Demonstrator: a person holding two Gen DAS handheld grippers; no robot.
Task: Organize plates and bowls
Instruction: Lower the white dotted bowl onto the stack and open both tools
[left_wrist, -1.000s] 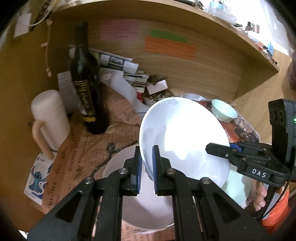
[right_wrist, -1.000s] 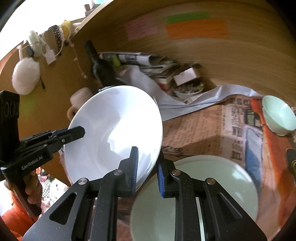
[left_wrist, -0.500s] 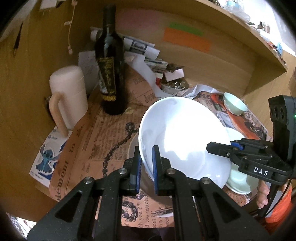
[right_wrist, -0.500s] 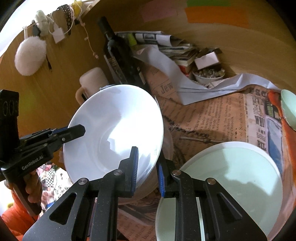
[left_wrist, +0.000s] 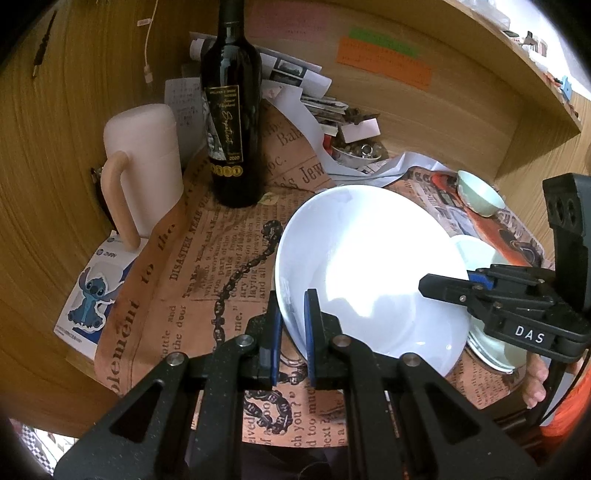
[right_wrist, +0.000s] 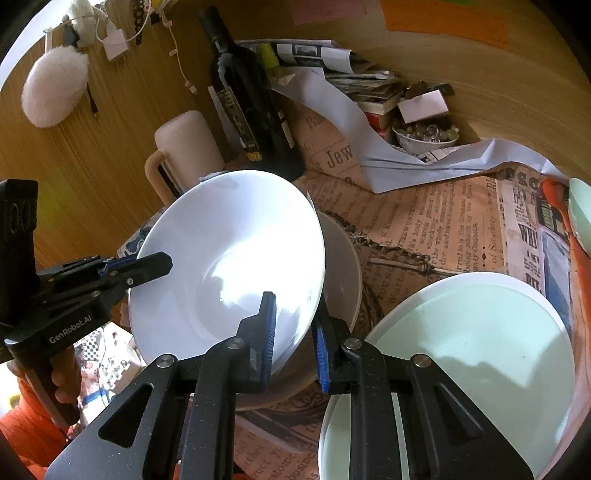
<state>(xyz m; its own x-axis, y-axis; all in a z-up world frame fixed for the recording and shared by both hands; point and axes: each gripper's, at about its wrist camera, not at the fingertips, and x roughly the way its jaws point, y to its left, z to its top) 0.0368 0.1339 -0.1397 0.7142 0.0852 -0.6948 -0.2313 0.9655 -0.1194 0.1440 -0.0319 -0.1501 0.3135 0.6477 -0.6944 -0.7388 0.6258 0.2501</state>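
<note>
Both claws pinch opposite rim edges of a glossy white bowl (left_wrist: 365, 266): the left gripper (left_wrist: 291, 325) on its left edge, the right gripper (right_wrist: 293, 336) on its right. It tilts above another white bowl (right_wrist: 343, 266) on newsprint paper (left_wrist: 207, 258); pale green plates (right_wrist: 476, 354) lie right.

Two large white ceramic bowls (right_wrist: 229, 251), one pale green round plate (right_wrist: 480, 343), one small pale green bowl (left_wrist: 478, 194), one dark glass wine bottle (left_wrist: 232, 122), one cream plastic mug (left_wrist: 147, 158).
</note>
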